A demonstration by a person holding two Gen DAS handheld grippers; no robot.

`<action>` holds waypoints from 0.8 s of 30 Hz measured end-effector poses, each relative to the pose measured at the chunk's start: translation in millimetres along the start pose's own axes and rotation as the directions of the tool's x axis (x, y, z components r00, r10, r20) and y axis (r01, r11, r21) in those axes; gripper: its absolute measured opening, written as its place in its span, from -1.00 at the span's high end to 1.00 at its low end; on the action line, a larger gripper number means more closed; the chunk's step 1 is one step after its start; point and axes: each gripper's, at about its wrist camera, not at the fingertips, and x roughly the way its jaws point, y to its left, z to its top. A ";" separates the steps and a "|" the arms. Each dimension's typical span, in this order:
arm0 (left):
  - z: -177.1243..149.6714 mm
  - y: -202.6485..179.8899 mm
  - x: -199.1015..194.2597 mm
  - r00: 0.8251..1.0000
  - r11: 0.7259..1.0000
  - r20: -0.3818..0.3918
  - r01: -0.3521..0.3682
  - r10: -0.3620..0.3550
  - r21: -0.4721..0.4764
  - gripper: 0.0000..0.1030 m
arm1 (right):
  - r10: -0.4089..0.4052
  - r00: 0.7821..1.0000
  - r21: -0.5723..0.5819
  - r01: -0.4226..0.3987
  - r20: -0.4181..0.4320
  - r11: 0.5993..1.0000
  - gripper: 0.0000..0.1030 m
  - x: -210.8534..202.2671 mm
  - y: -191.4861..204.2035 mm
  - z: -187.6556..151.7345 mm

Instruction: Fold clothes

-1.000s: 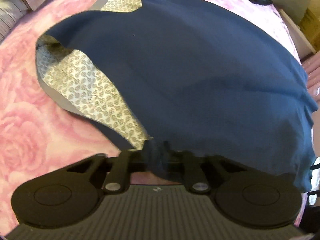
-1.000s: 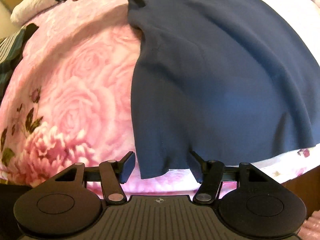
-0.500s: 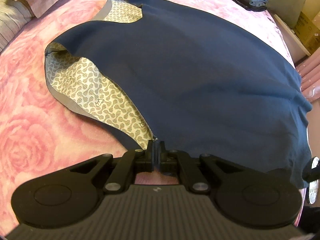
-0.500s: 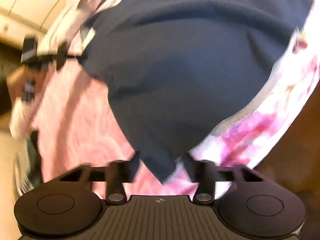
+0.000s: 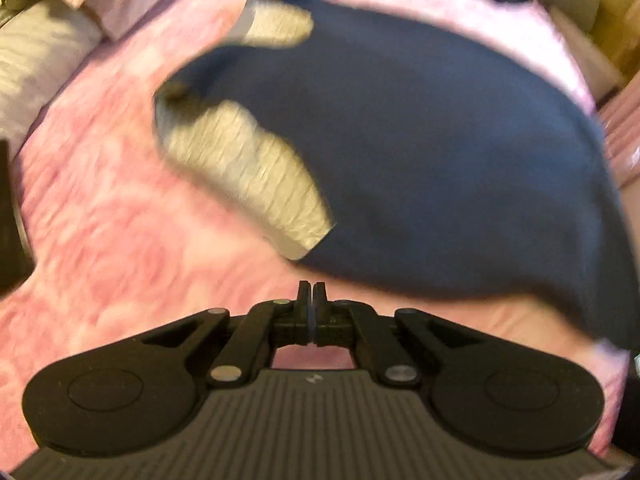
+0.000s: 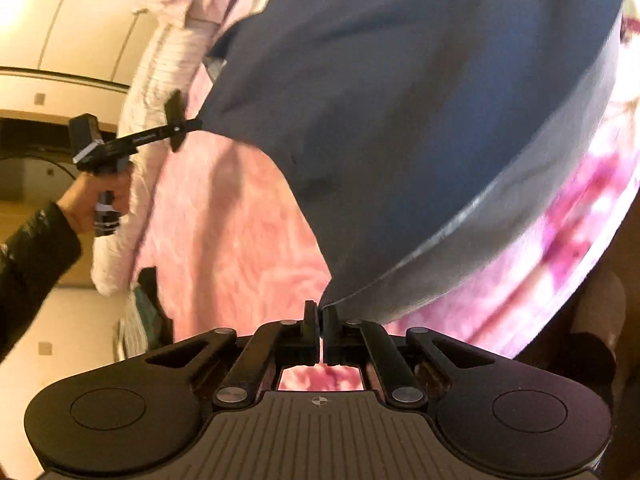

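The right gripper (image 6: pixel 321 312) is pinching a corner of the navy garment (image 6: pixel 400 120). The left gripper (image 5: pixel 311 292) is sitting pressed together, holding nothing, just short of the garment's edge.

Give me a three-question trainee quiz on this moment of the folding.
1. True or false: the right gripper is open.
2. The garment lies on: A) a wooden table, B) a pink floral blanket, C) a tiled floor.
3. Short answer: in the right wrist view, what meets the garment's far corner?

Key
1. False: it is shut on the garment's near corner.
2. B
3. The left gripper, held in the person's hand.
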 end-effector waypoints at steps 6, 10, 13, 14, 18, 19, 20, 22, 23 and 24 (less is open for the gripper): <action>-21.5 18.4 -13.8 0.996 0.989 0.072 0.066 -0.056 -0.133 1.00 | -0.010 0.998 -0.020 0.009 -0.057 1.000 1.00 5.9 -0.8 -11.8; -4.6 13.9 -4.6 0.989 0.983 0.106 0.119 -0.105 -0.138 0.60 | -0.035 0.998 -0.023 0.034 -0.054 0.999 1.00 4.4 -8.4 -5.7; 13.5 12.5 9.8 0.982 0.980 0.125 0.157 -0.142 -0.121 0.09 | -0.040 0.997 -0.038 0.038 -0.060 0.999 1.00 3.6 -9.5 -6.2; 20.3 12.1 18.8 0.982 0.980 0.116 0.160 -0.146 -0.116 0.09 | -0.041 0.997 -0.036 0.039 -0.059 0.999 1.00 3.8 -10.2 -7.0; 37.5 8.6 54.1 0.973 0.969 0.016 0.229 -0.229 -0.095 0.20 | -0.043 0.998 -0.010 0.042 -0.048 0.999 1.00 5.8 -14.5 -10.4; 40.9 7.6 62.9 0.967 0.963 -0.015 0.252 -0.255 -0.091 0.28 | -0.043 0.998 0.000 0.043 -0.044 0.999 1.00 6.1 -16.3 -11.3; 41.4 4.3 66.8 0.962 0.961 -0.040 0.265 -0.269 -0.072 0.56 | -0.044 0.998 0.010 0.044 -0.039 0.999 1.00 4.4 -18.6 -11.7; 42.5 2.7 63.3 0.965 0.966 -0.061 0.254 -0.257 -0.047 1.00 | -0.039 0.999 0.027 0.040 -0.034 0.999 1.00 3.4 -21.2 -10.2; 40.8 6.6 50.2 0.964 0.964 -0.035 0.261 -0.262 -0.042 1.00 | -0.038 0.998 0.026 0.039 -0.044 0.999 1.00 5.3 -20.6 -10.7; 39.0 10.7 36.7 0.963 0.963 -0.008 0.268 -0.268 -0.038 1.00 | -0.037 0.998 0.023 0.039 -0.058 0.999 1.00 7.8 -19.5 -11.5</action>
